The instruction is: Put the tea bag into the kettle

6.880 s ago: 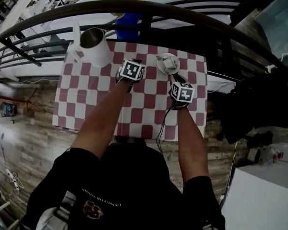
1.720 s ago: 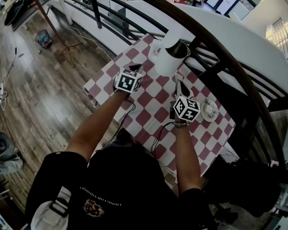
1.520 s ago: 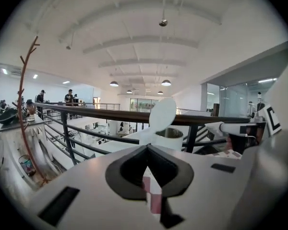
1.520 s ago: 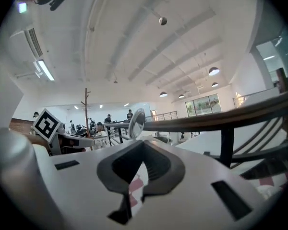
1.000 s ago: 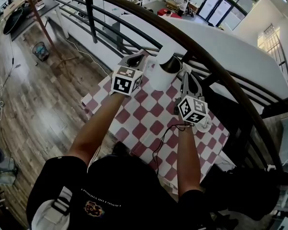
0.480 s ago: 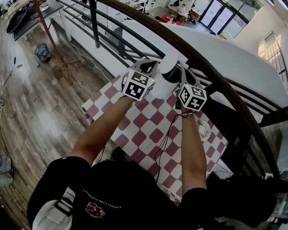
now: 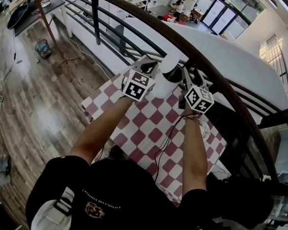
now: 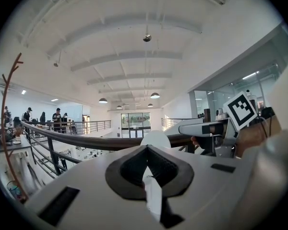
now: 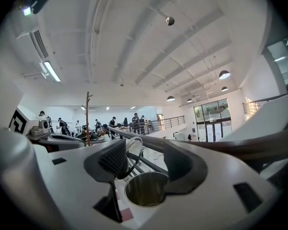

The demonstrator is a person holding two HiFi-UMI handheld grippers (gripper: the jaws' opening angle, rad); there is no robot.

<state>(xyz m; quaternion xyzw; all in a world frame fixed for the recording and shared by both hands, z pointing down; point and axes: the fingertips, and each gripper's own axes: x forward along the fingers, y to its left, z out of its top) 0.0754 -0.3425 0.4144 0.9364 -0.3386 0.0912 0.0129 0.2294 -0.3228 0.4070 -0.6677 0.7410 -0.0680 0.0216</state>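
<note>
shirt print blurred, no text legible

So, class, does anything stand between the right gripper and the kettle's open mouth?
Nothing visible does. The right gripper hangs above the open kettle, jaws opening with nothing between them; no tea bag in sight.
</note>
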